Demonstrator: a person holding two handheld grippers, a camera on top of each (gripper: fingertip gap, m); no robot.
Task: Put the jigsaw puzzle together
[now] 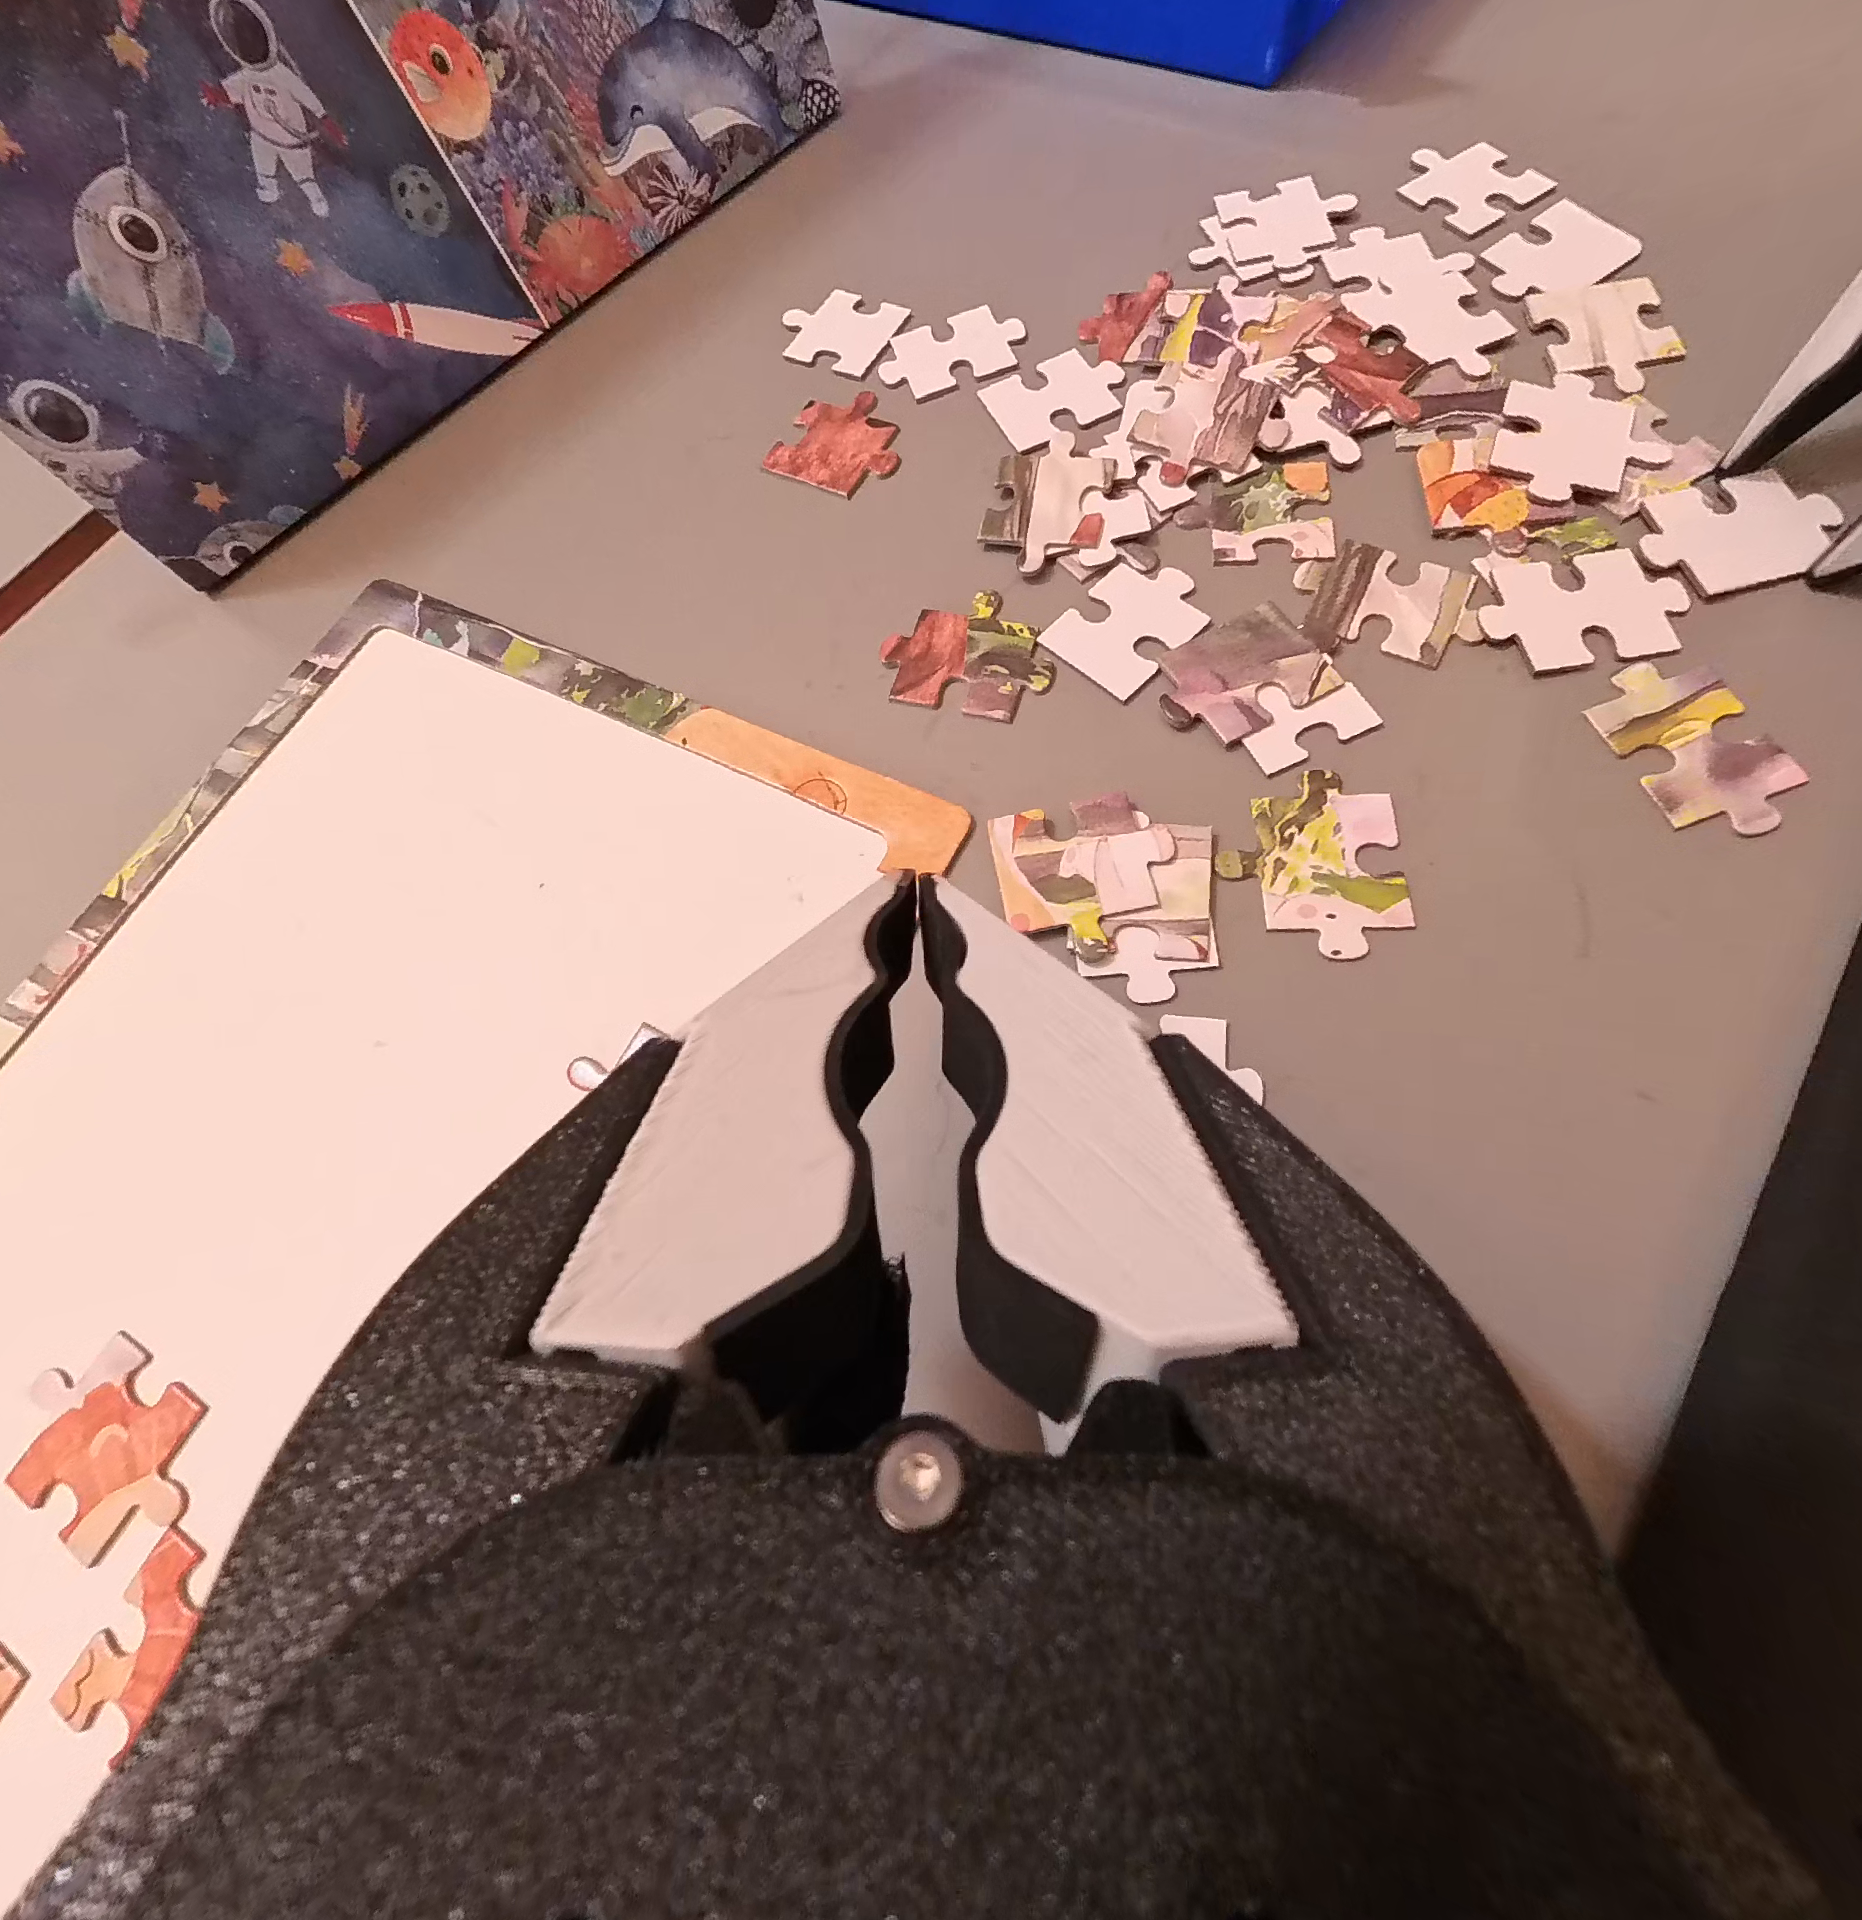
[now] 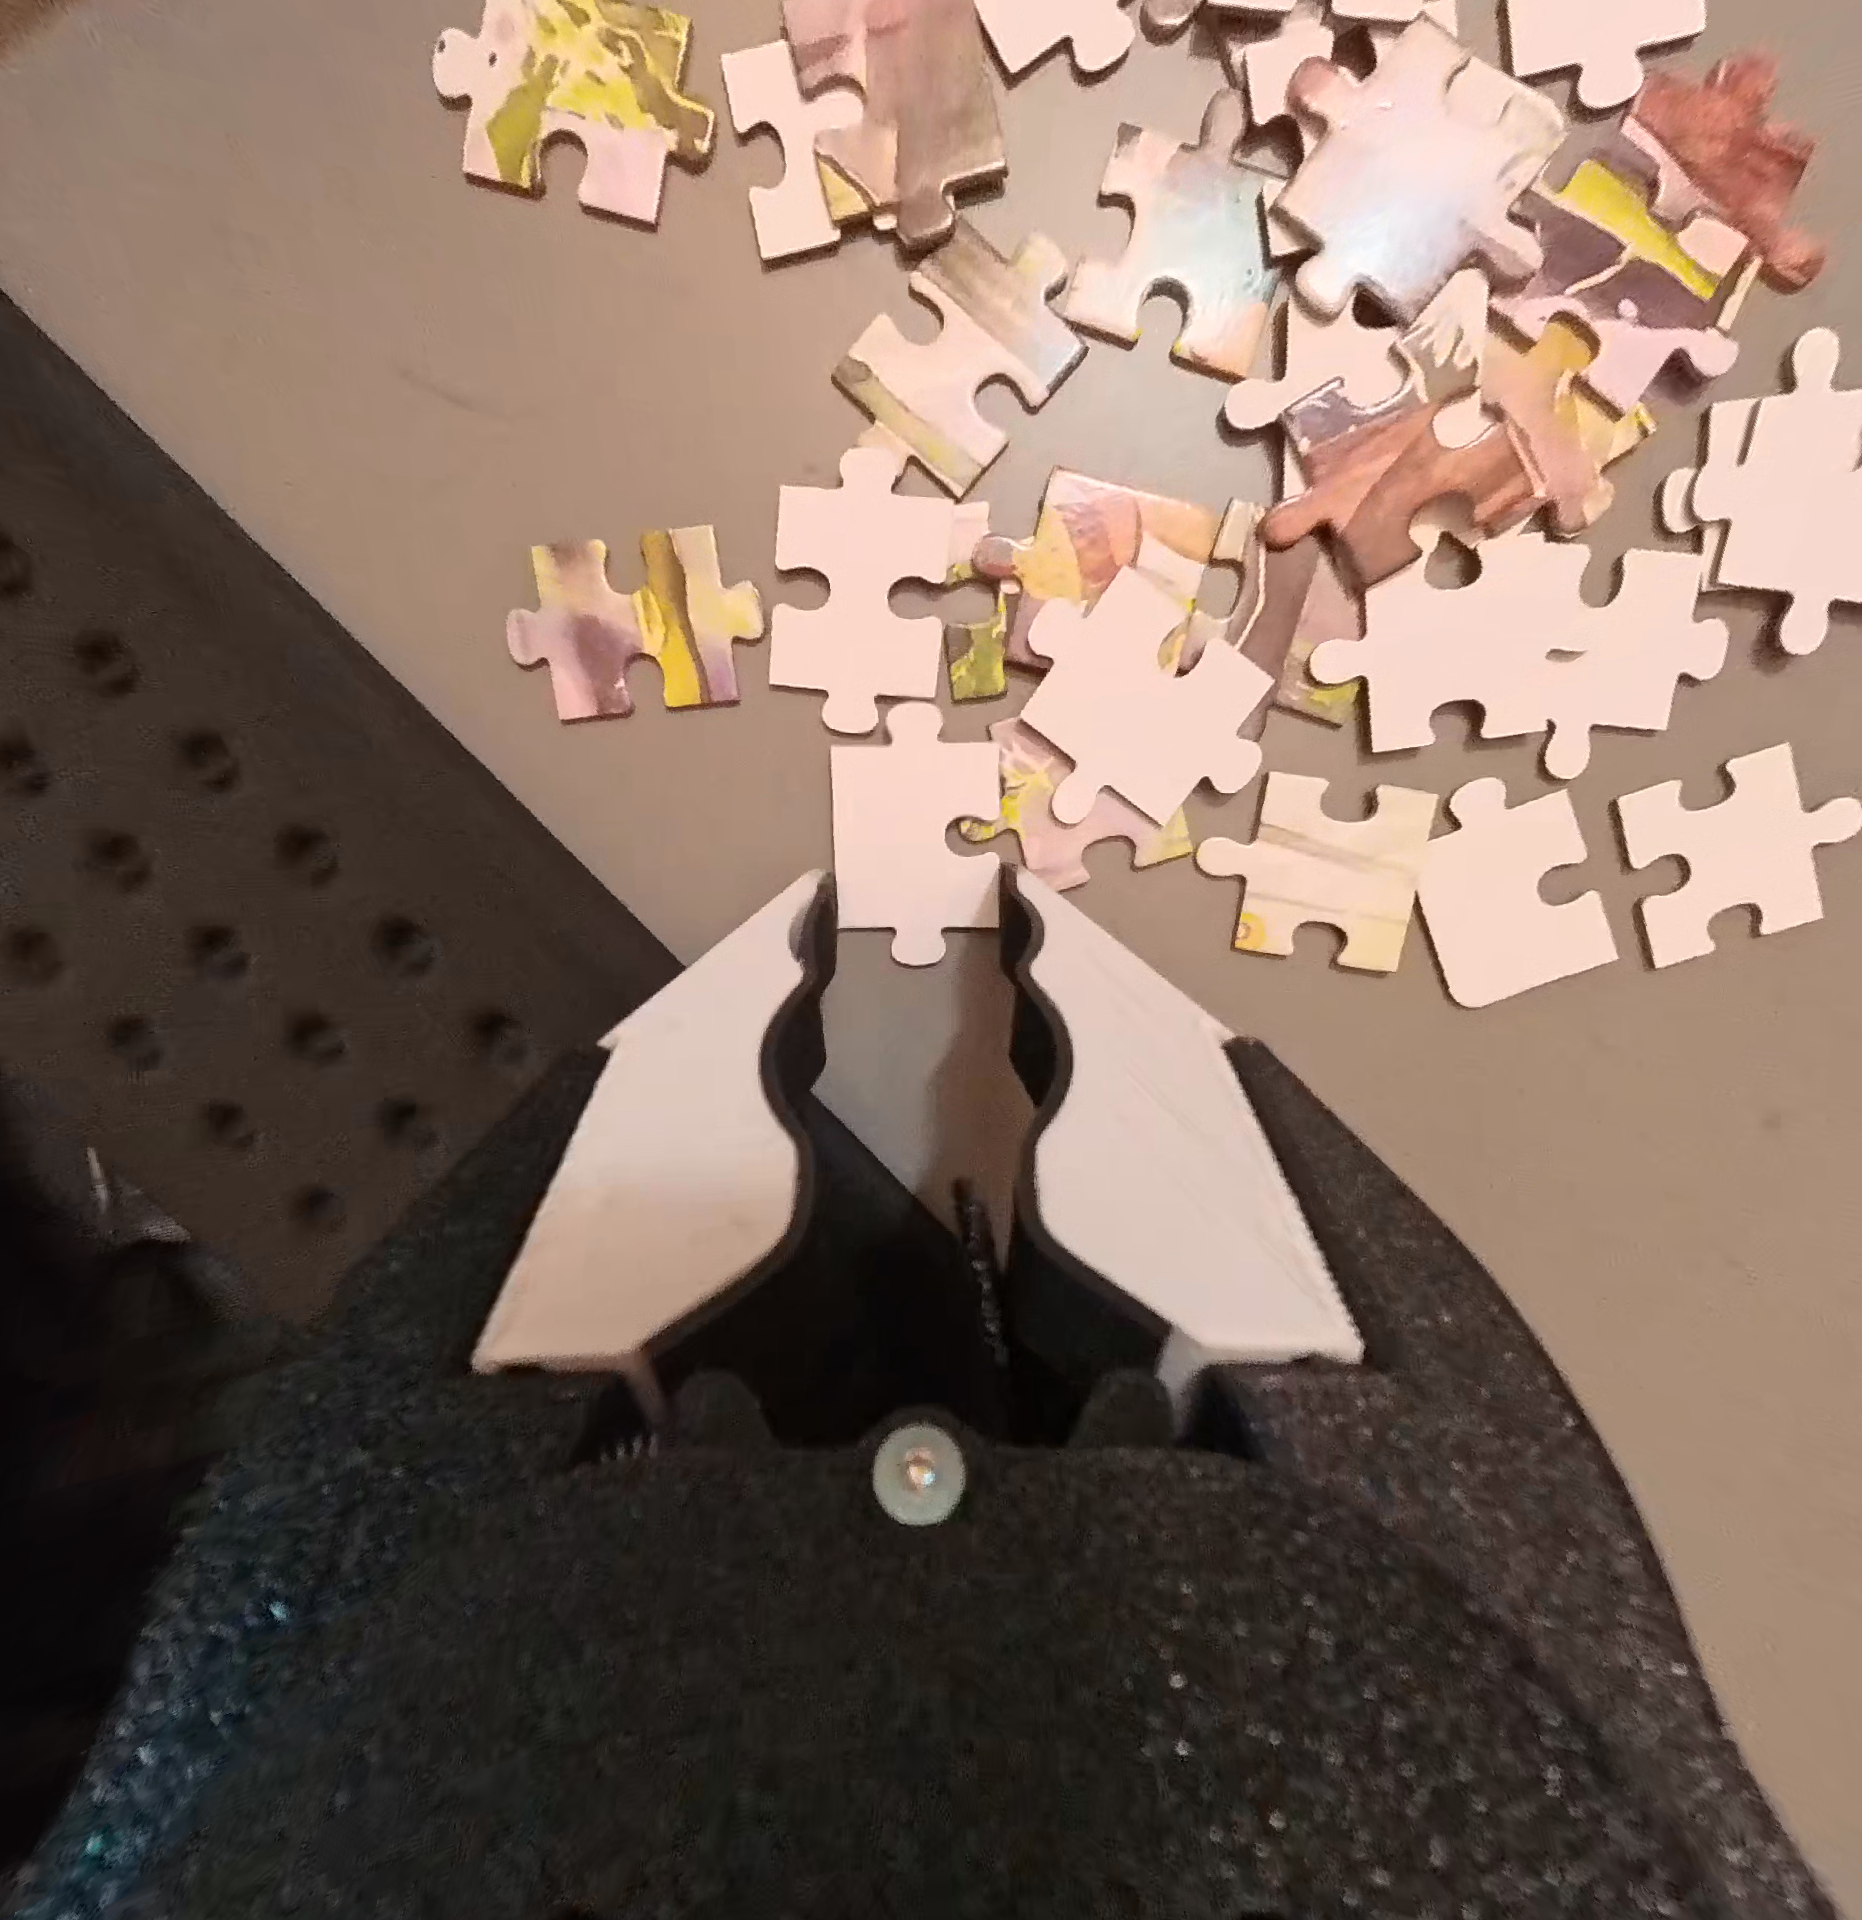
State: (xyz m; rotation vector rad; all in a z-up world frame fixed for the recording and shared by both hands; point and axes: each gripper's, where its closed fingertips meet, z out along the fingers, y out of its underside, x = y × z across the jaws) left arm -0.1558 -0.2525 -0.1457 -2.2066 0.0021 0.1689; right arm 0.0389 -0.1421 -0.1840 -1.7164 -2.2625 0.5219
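A puzzle tray (image 1: 387, 935) with a white floor and a printed border lies at the left. A few orange pieces (image 1: 106, 1444) sit in its near-left part. My left gripper (image 1: 919, 881) is shut, and its tips rest at the tray's orange corner (image 1: 906, 821). Loose pieces (image 1: 1322, 447) lie in a heap on the grey table, many of them white side up. My right gripper (image 2: 916, 896) has its fingertips against both side edges of a white face-down piece (image 2: 906, 831) at the near edge of the heap. The right gripper (image 1: 1800, 509) and that piece (image 1: 1727, 535) also show in the left wrist view.
A picture box (image 1: 179, 260) with astronauts and sea animals stands at the far left. A blue object (image 1: 1426, 31) lies at the far edge. A dark perforated surface (image 2: 179, 831) borders the table left of my right gripper. A dark object (image 1: 1789, 1299) stands near right. My hands' fingertips stand some 25 cm from each other.
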